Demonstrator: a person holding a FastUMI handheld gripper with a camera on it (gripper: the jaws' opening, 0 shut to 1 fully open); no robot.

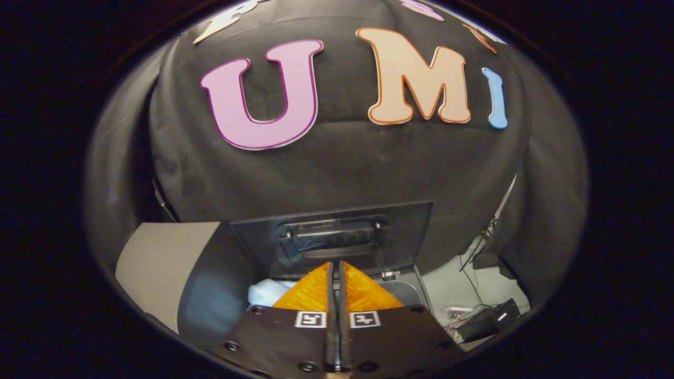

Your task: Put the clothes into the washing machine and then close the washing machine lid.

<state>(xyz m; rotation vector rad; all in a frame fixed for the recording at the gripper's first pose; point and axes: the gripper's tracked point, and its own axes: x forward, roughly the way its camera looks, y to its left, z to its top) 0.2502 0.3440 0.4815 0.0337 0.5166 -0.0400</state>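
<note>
Looking fwd along the gripper [337,273], its two fingers are pressed together w/ just a thin slit between them, nothing visibly caught in that slit. Fingertips sit over the open top of a washing machine [210,295], a dark grey, boxy unit w/ rounded left side. Its lid [337,237] stands raised, hinged at the back, roughly upright, beyond the fingertips; it's a dark, glossy rectangular panel w/ a recessed handle or bracket across its middle. Just left of the fingers, inside the machine's opening, lies a bit of pale blue-white cloth [266,292], soft and crumpled, mostly hidden by the gripper body. To the right of the fingers, part of the grey inner rim of the opening shows. Left of the machine is a flat beige panel [158,263]. Right of the machine, on a pale floor [453,287], sits a small black box [487,318] w/ thin cables [474,263] trailing up toward the booth's black cloth wall [337,168] behind everything.
</note>
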